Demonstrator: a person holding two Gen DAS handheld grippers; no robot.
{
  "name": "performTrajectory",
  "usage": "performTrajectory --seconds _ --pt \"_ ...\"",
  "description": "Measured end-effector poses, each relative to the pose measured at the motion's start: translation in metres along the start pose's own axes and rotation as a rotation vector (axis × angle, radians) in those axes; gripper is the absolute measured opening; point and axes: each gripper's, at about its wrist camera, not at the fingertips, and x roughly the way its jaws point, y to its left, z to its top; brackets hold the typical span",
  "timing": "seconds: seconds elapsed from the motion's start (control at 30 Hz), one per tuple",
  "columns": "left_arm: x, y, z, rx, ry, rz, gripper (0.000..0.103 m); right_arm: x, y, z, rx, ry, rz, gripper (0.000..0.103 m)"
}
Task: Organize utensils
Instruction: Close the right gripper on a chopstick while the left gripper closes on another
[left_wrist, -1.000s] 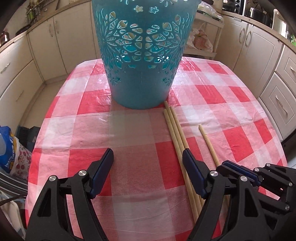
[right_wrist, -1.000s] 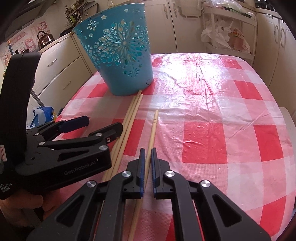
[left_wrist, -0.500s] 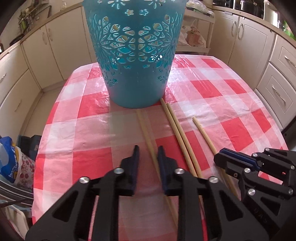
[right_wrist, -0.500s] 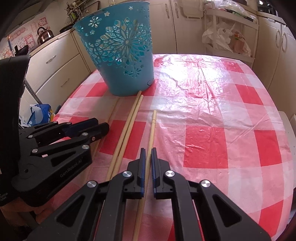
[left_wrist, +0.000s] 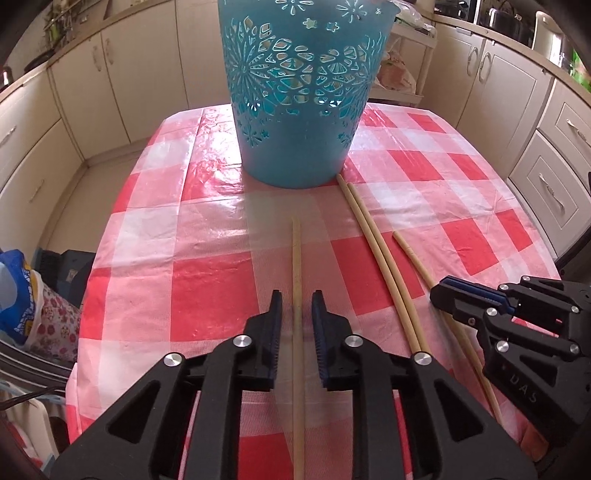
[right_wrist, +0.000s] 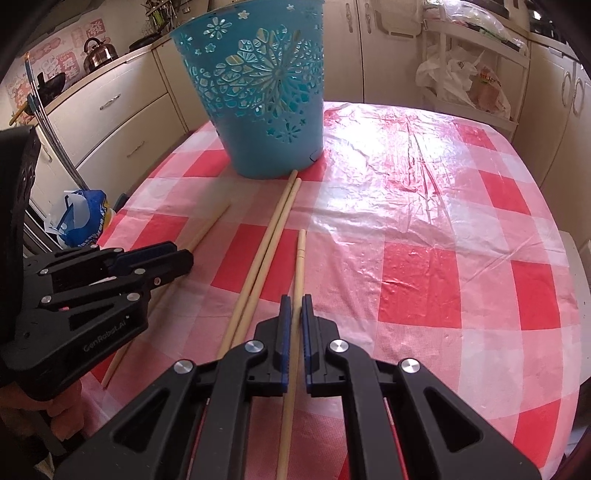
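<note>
Left gripper (left_wrist: 296, 309): fingers a little apart, straddling one chopstick (left_wrist: 296, 280) without visible contact; whether the stick is lifted off the worktop (left_wrist: 207, 295) cannot be told. A chopstick pair (left_wrist: 373, 240) lies between the two grippers, tips near the teal basket (left_wrist: 295, 92). Right gripper (right_wrist: 293, 314): fingers clamped on a fourth chopstick (right_wrist: 300, 258). Step in hand appears to be pick-up. Next move likely needs raising the sticks and tipping them into the basket.

The left claw (right_wrist: 181, 258) body reads "GenRobot.AI".
</note>
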Motion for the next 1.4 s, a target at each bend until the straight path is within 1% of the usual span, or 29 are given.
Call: performTrajectory --seconds 0.3,0.5,0.67,1.0,1.2,1.23,1.27,1.3,1.37,1.4 --pt "0.004 -0.008 0.002 0.021 -0.018 0.014 0.033 0.001 -0.002 0.002 0.005 -0.005 0.001 0.007" --pt "0.005 -0.011 0.002 0.035 -0.025 0.020 0.038 0.001 -0.002 0.001 0.003 -0.010 0.001 0.007" --pt "0.004 -0.012 0.002 0.036 -0.026 0.021 0.038 0.000 -0.001 -0.001 0.005 -0.019 -0.004 0.007" --pt "0.005 -0.012 0.001 0.042 -0.027 0.027 0.039 -0.003 -0.008 -0.003 0.049 -0.029 -0.016 0.006" --pt "0.005 -0.014 0.001 0.048 -0.026 0.038 0.039 -0.002 -0.005 -0.001 0.019 -0.015 -0.025 0.006" --pt "0.005 -0.014 0.001 0.049 -0.026 0.041 0.039 -0.002 -0.006 -0.001 0.015 -0.015 -0.024 0.006" --pt "0.005 -0.013 0.001 0.047 -0.028 0.042 0.031 -0.002 -0.006 -0.001 0.016 -0.016 -0.022 0.006" --pt "0.004 -0.013 0.001 0.042 -0.030 0.042 0.019 -0.002 -0.005 -0.001 0.020 -0.017 -0.021 0.006" --pt "0.003 -0.008 0.000 0.020 -0.028 0.031 0.011 -0.004 -0.007 -0.002 0.033 -0.022 -0.023 0.006" --pt "0.002 -0.006 -0.001 0.006 -0.029 0.031 0.009 -0.005 -0.007 -0.002 0.039 -0.025 -0.023 0.006"
